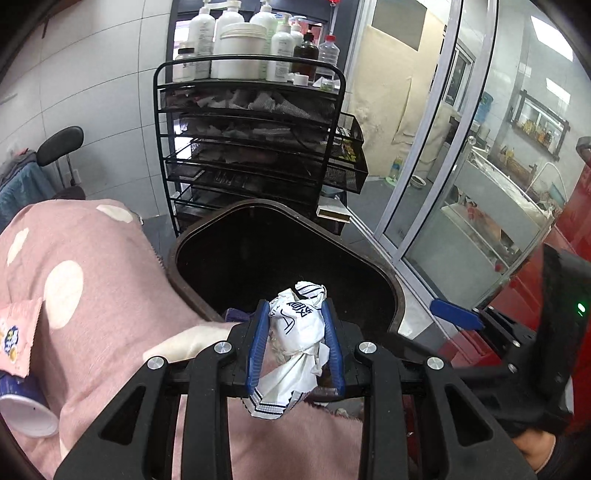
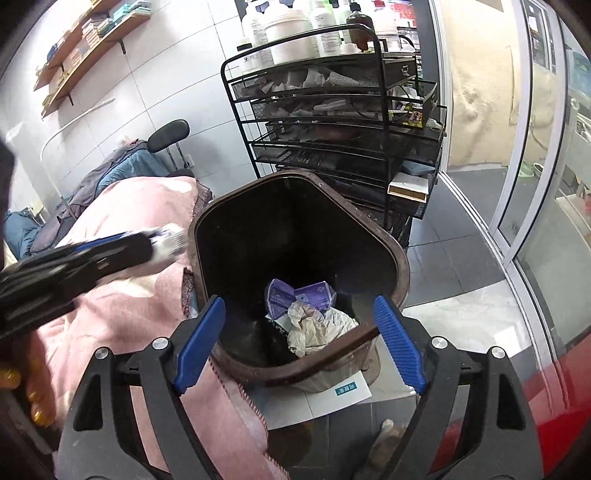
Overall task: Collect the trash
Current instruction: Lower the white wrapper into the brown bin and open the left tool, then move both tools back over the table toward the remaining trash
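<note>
White-tiled room: we judge collection part done, our left gripper (image 1: 297, 332) pinching a crumpled white printed wrapper (image 1: 299, 325) over the dark brown bin (image 2: 400, 266) holding earlier scraps at lower centre, right gripper (image 2: 301, 343) spread empty.

So the bin (image 2: 295, 236) sits right beside the blanket-covered bed (image 2: 122, 295), on its right. Wire rack (image 2: 332, 110) stands just behind the bin, bottles (image 2: 284, 33) on top. Crumpled paper (image 2: 317, 325) and packets (image 2: 299, 295) lie inside the bin.
</note>
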`<state>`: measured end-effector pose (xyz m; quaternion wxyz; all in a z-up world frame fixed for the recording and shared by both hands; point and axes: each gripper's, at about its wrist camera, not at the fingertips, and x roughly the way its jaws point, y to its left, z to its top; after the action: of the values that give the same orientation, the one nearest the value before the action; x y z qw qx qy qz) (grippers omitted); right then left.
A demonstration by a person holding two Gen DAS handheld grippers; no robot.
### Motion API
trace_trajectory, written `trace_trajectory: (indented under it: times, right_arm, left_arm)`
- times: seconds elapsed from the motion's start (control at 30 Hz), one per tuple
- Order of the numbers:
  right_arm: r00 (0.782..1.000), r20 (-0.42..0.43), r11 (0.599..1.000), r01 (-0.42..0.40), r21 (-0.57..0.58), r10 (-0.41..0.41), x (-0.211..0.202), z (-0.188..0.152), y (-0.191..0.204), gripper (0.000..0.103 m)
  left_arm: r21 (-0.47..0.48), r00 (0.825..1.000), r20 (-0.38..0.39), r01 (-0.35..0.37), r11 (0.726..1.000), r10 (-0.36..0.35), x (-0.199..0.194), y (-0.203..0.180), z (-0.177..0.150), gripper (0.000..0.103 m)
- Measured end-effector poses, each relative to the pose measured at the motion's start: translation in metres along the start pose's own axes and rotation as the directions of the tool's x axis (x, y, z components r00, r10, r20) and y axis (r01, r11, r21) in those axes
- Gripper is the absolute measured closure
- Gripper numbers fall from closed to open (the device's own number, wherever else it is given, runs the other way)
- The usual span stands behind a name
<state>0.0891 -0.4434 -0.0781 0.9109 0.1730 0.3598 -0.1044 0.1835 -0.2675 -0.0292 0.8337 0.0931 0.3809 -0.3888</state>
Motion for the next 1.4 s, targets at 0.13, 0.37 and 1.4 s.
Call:
trace_trajectory:
  times: [0.13,0.37,1.4]
  right_arm:
    - [1.0,0.018,1.0,-0.007,-0.025,0.007,-0.004,-0.002,0.005,0.02]
    - [0.999,0.034,0.998,-0.032,-0.052,0.034,-0.006,-0.002,0.014,0.019]
    - [0.942,-0.027,0.875,-0.322,-0.361,0.335,0.003,0.013,0.17,0.017]
  left_arm:
    - [-0.024,0.999,-0.035,0.013,1.0,-0.014,0.019,0.004,0.01,0.074]
    - [-0.101,0.997,-0.078,0.005,0.995,-0.013,0.045,0.019,0.025,0.061]
    - [-0.367,0.935,0.117,-0.273,0.889,0.335,-0.121,0.128,-0.078,0.015]
